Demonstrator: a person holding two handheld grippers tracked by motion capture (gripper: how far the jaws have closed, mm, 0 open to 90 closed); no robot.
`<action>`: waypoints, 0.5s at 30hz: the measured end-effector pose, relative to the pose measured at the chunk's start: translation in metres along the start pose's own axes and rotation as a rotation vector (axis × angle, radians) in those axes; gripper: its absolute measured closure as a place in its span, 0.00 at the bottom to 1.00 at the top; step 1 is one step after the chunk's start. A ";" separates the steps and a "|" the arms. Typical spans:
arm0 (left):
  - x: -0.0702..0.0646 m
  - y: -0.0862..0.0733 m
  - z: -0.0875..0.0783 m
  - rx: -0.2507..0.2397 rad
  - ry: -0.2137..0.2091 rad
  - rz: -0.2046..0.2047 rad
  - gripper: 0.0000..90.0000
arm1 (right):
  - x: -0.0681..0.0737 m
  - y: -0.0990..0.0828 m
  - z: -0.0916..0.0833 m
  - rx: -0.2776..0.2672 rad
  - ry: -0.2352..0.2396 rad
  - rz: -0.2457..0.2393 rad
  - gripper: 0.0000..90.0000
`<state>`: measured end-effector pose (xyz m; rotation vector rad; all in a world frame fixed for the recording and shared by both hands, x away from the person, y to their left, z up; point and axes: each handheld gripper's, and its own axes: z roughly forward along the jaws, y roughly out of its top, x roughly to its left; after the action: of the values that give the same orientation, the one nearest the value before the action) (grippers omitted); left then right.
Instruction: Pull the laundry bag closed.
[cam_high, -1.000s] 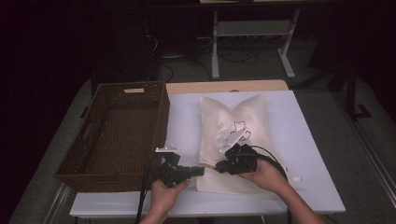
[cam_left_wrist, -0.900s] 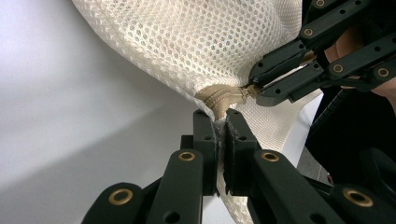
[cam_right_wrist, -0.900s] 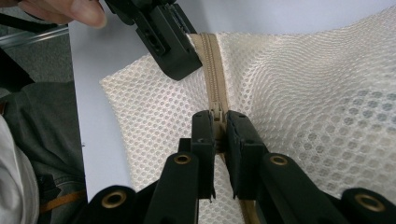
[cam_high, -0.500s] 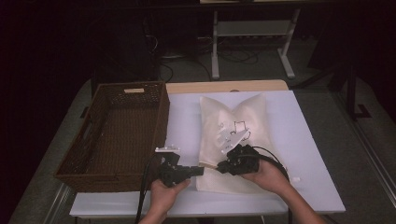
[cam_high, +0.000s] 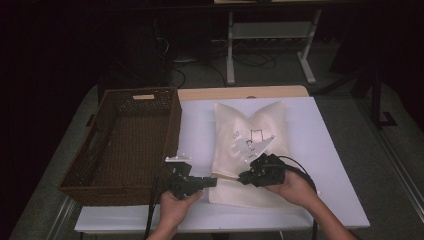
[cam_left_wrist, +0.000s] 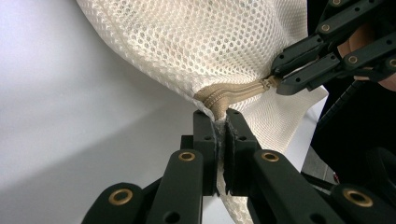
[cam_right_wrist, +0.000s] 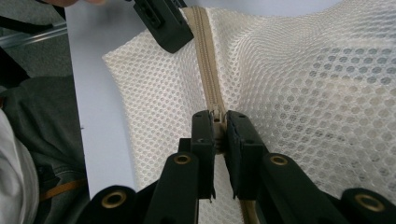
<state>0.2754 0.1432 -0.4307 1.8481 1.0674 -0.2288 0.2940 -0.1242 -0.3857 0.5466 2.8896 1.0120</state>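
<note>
Dim high view with dark surroundings, bright evenly lit gripper views, soft shadows, near jaws slightly blurred

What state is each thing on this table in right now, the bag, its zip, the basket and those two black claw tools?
Mesh bag: lying flat on the table, bulging as if filled.
Zip: closed along the stretch in view.
Left gripper: shut on the zip's end.
Right gripper: shut on the zip, seemingly at its slider.
Wicker basket: upright, looks empty.
</note>
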 end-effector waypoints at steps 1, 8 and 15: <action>0.000 0.000 0.000 0.002 0.001 0.003 0.95 | 0.000 0.000 0.000 0.000 0.001 0.001 0.91; 0.002 -0.001 -0.003 -0.001 0.025 0.003 0.95 | -0.002 -0.002 -0.009 0.019 -0.010 0.006 0.91; 0.002 -0.003 -0.002 0.008 0.035 0.011 0.95 | -0.006 -0.006 -0.017 0.032 -0.019 0.008 0.91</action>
<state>0.2737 0.1464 -0.4327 1.8709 1.0818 -0.1953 0.2951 -0.1404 -0.3766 0.5661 2.8938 0.9579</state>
